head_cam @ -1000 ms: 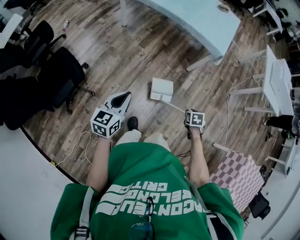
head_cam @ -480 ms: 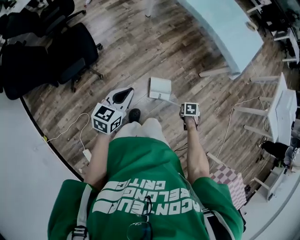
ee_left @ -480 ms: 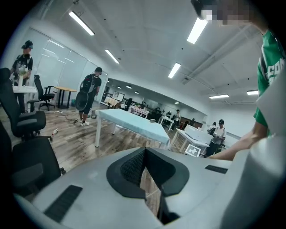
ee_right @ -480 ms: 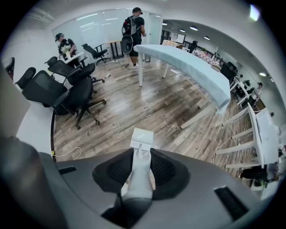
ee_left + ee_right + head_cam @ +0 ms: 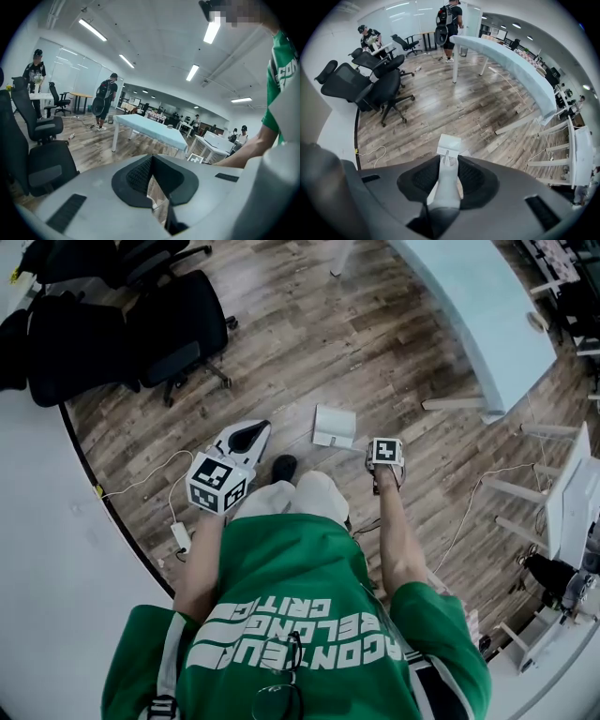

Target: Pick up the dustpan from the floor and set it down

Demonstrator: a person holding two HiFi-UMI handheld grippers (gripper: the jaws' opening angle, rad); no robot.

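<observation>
The right gripper (image 5: 449, 161) points straight down at the wooden floor (image 5: 309, 343), on the person's side of the long pale-blue table (image 5: 464, 306). The right forearm (image 5: 398, 540) reaches down and forward from the shoulder. The gripper's marker cube (image 5: 385, 452) faces up at the head camera.

Its jaws are clamped on the handle (image 5: 446, 185) of the white dustpan (image 5: 335, 426). In the right gripper view the pale handle runs up between the two black pads, which press it from both sides. The pan end hangs below the jaws, low over the planks and short of the table's slanted leg (image 5: 450, 404). Whether it touches the floor cannot be told.

The left gripper (image 5: 151, 159) is held farther from the table than the right one, with the person's black shoe (image 5: 283, 467) lying between the two. The left forearm (image 5: 202, 563) comes down along the body. The tool tilts only a little below level, and its nose is aimed toward the table, which shows ahead in the left gripper view. Its jaws are drawn together at the tips, with only a thin sliver of gap behind them and nothing between them.

Black office chairs (image 5: 178, 338) stand well apart from the table, on the left gripper's side. A white cable (image 5: 155, 479) trails across the floor, farther from the table than the left gripper.
</observation>
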